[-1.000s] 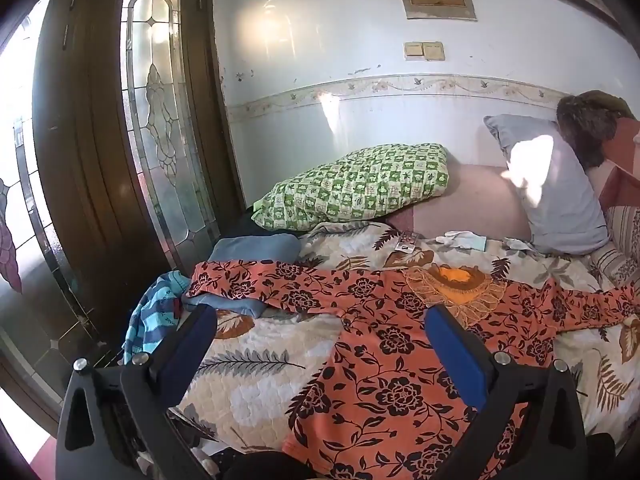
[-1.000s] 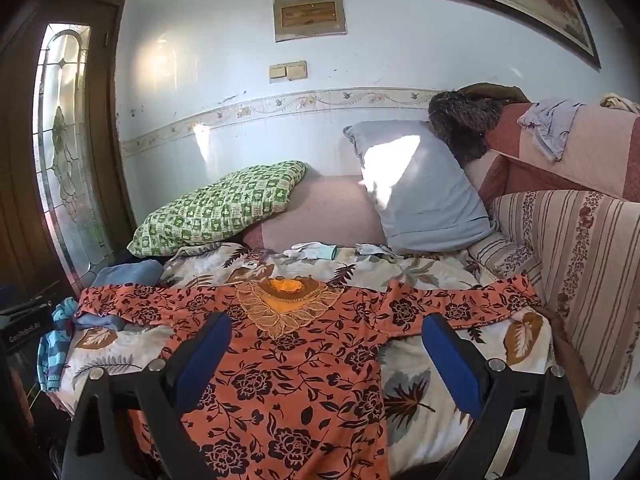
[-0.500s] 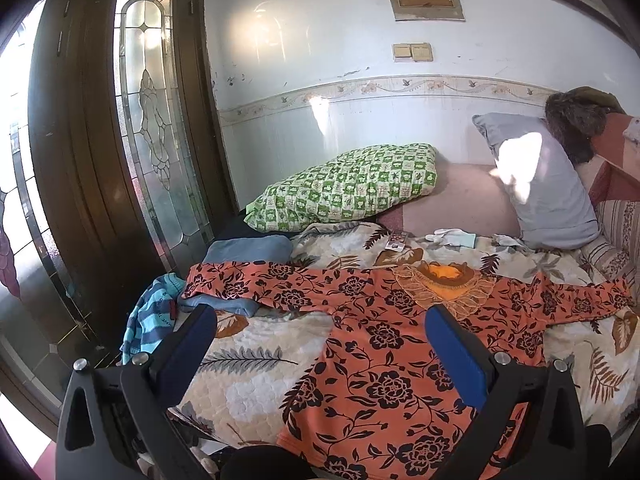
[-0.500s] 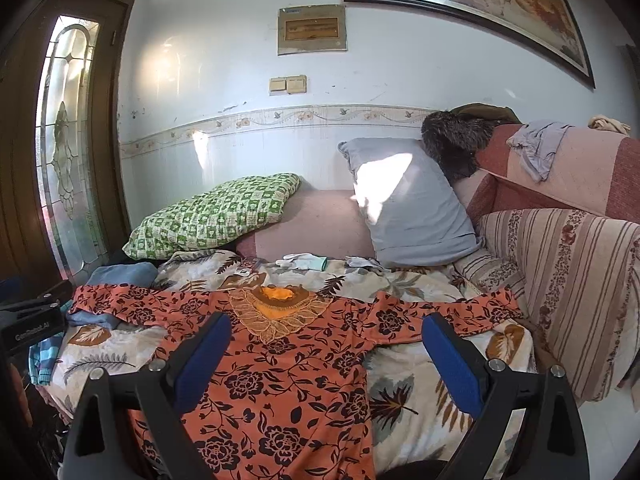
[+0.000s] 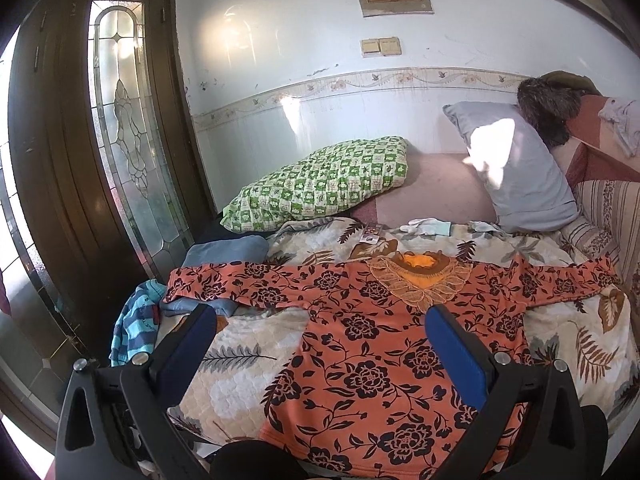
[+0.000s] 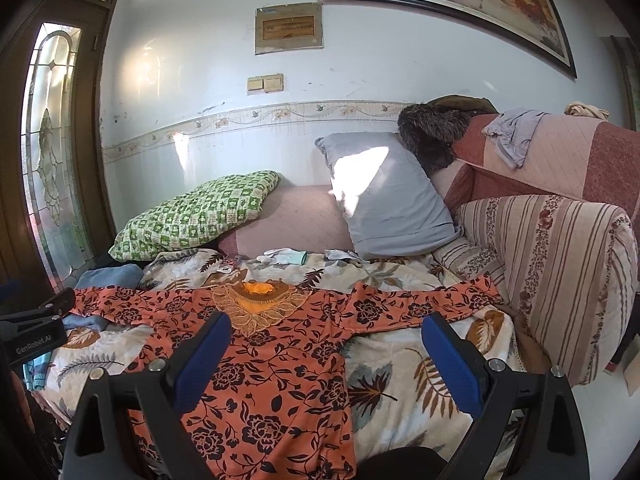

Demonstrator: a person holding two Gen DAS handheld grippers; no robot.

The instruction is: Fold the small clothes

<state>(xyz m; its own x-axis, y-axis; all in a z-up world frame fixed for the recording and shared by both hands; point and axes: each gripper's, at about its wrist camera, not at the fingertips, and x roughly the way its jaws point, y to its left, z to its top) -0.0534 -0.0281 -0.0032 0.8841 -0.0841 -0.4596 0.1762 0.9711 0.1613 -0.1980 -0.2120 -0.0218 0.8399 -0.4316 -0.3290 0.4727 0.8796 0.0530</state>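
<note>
An orange top with black flowers (image 5: 372, 320) (image 6: 272, 344) lies flat on the leaf-print bedspread (image 5: 240, 356) (image 6: 404, 360), both sleeves stretched out sideways and its lace neckline (image 5: 420, 280) (image 6: 260, 304) toward the wall. My left gripper (image 5: 320, 320) hovers open above the top's left side, holding nothing. Over the top's right side and the bedspread my right gripper (image 6: 326, 328) is open too, with nothing between its blue pads. The left gripper's body (image 6: 32, 332) shows at the left edge of the right wrist view.
A blue folded cloth (image 5: 226, 252) and a striped blue garment (image 5: 136, 328) lie by the left sleeve. Green checked pillow (image 5: 320, 184), grey pillow (image 6: 384, 196), white gloves (image 6: 284, 257) sit at the back. A striped sofa arm (image 6: 560, 280) bounds the right, a wooden glass door (image 5: 120, 160) the left.
Both grippers have drawn back and up from the bed, so the whole top and more of the wall show. The top has not moved and both grippers stay open.
</note>
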